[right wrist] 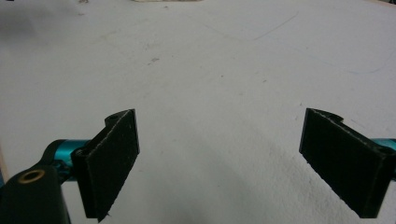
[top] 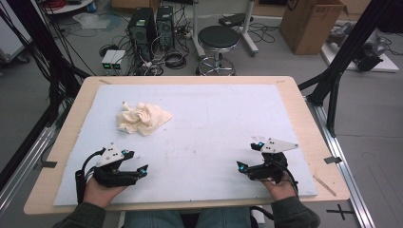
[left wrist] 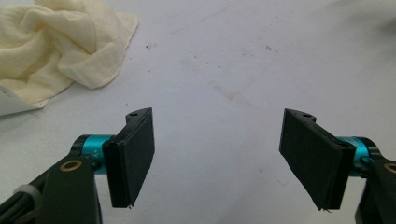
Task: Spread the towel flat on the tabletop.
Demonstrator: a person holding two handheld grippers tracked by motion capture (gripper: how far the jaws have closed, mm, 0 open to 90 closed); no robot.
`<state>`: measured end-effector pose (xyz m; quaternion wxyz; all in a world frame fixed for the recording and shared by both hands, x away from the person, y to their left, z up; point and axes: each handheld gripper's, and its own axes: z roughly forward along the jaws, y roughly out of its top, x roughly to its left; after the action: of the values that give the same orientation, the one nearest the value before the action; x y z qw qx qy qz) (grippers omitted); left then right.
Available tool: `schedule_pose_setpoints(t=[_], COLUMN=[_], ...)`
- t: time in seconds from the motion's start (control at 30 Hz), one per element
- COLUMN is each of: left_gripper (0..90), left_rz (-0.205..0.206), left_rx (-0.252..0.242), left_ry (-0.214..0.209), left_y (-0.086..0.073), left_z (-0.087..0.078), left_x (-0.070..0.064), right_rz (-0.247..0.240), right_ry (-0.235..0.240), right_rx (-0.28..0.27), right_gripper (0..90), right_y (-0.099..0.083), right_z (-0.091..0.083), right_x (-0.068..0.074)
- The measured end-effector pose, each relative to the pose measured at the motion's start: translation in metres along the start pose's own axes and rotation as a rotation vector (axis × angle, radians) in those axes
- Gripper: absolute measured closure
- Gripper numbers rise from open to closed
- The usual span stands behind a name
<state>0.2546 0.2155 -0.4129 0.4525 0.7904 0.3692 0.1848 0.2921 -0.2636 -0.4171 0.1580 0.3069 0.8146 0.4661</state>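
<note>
A crumpled cream cloth [top: 141, 118] lies on the white mat [top: 209, 118], left of centre toward the back. In the left gripper view the cloth [left wrist: 60, 44] sits at the upper left, beyond the jaws. My left gripper [top: 136, 161] rests near the mat's front left, open, with nothing between its jaws [left wrist: 218, 161]. My right gripper [top: 249, 156] rests near the front right, also open and empty [right wrist: 219, 163]. Both are held by hands coming in from the bottom edge.
The mat covers a wooden table [top: 304, 123] with bare margins at its edges. Behind the table stand a black stool [top: 218, 40], computer towers [top: 151, 28] with tangled cables, and a cardboard box [top: 311, 23]. Black frame posts [top: 351, 47] flank the table.
</note>
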Motion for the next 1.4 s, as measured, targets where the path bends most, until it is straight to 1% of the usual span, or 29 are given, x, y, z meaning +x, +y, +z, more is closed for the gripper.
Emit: schedule_pose_setpoints(t=[0.13,0.3,0.63,0.8,0.87,0.93,1.1,1.2,1.3,1.4], left_gripper=[27.1,27.1,27.1,27.1,27.1,27.1,27.1,27.3,27.3,27.5], left_rz=[0.005,0.001,-0.004,0.001,-0.007,0.000,-0.017,-0.014,-0.013,-0.018], left_rx=[0.005,-0.002,-0.016,-0.010,-0.014,-0.011,-0.016,-0.015,-0.012,-0.021], left_ry=[-0.003,0.000,-0.002,-0.002,-0.003,-0.002,-0.003,0.006,0.013,0.016], left_y=[-0.001,-0.001,-0.001,-0.001,0.000,0.000,0.003,0.007,0.011,0.017], left_z=[0.000,-0.001,-0.002,-0.002,-0.002,-0.002,-0.001,0.000,0.000,0.001], left_x=[-0.001,0.000,0.000,0.001,0.001,0.002,0.006,0.010,0.014,0.018], right_rz=[0.015,0.019,0.011,0.008,0.012,0.009,0.005,0.012,0.018,0.022], right_ry=[-0.003,-0.001,-0.001,-0.003,0.000,0.002,0.000,-0.007,-0.009,-0.012], right_rx=[-0.008,-0.013,-0.014,-0.020,-0.019,-0.017,-0.020,-0.017,-0.026,-0.026], right_gripper=[11.3,11.3,11.3,11.3,11.3,11.3,11.3,11.3,11.3,11.3], right_y=[-0.001,-0.001,0.001,0.001,0.001,0.001,0.001,0.001,0.001,0.000], right_z=[-0.002,-0.002,-0.003,-0.003,-0.003,-0.003,-0.003,-0.004,-0.007,-0.008], right_x=[-0.003,-0.002,0.001,0.001,0.001,0.001,0.001,0.001,0.000,0.000])
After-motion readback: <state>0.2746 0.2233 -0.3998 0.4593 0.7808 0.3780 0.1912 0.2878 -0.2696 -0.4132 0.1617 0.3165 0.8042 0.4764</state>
